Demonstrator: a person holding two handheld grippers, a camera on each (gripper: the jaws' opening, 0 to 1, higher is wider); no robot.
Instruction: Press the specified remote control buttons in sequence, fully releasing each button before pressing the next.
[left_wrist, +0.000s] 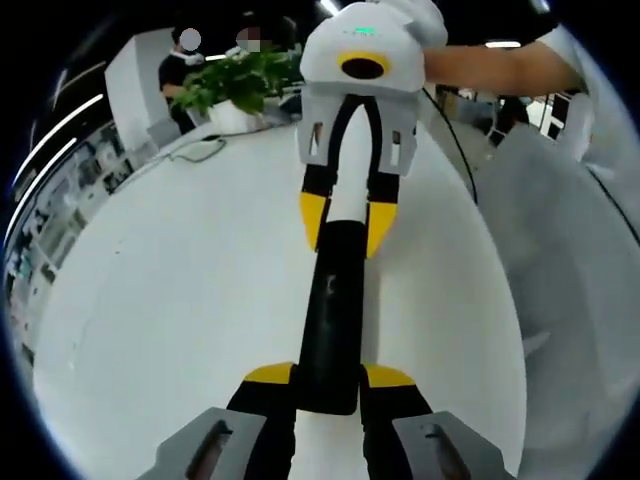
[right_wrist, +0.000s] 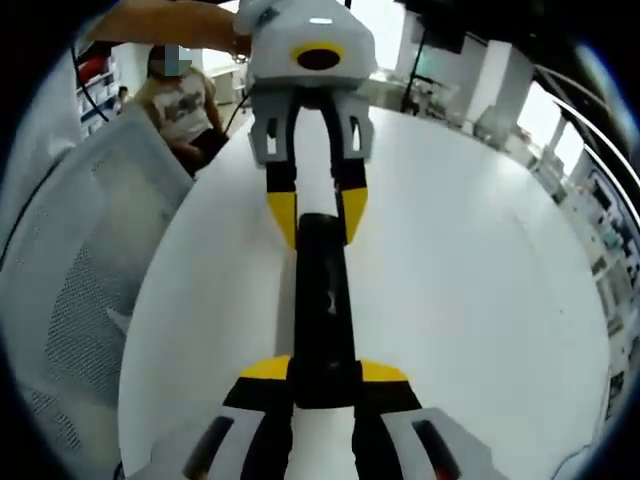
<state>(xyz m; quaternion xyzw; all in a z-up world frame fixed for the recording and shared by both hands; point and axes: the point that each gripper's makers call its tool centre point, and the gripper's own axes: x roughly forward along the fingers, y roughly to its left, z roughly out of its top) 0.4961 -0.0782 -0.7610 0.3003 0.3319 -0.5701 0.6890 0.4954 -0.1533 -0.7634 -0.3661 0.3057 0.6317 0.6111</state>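
- Left gripper view: the left gripper (left_wrist: 330, 378) rises from 6 o'clock, its yellow-tipped jaws clamped on the near end of the remote control (left_wrist: 333, 320), a long slim body with a black section toward this gripper and a white section toward the far one.
- At 12 o'clock in the same view, the right gripper (left_wrist: 346, 220) faces back along the remote and its jaws grasp the white far end. The remote therefore spans between the two grippers, held lengthwise above the white table (left_wrist: 170, 300); whether its underside touches the table cannot be told.
- Right gripper view: the right gripper (right_wrist: 325, 378) enters from 6 o'clock, jaws closed on the white end of the remote control (right_wrist: 322, 300); the left gripper (right_wrist: 318, 215) sits at 12 o'clock, gripping the opposite end.
- Judgement: a grasp at both ends steadies the remote and keeps its upper face toward both cameras, which suits the visibility requirement. With both grippers occupied, no jaw is free to press; one end probably has to be let go, or the remote set down, before any button can be pressed.
- Individual buttons are too blurred to identify; only faint marks show on the black face.
- Surroundings, left gripper view: a potted plant (left_wrist: 235, 82) at 11 o'clock on the far table edge, with a seated person (left_wrist: 180, 70) behind it.
- Surroundings, right gripper view: a mesh chair (right_wrist: 70, 260) at 9 o'clock beside the table (right_wrist: 480, 270).
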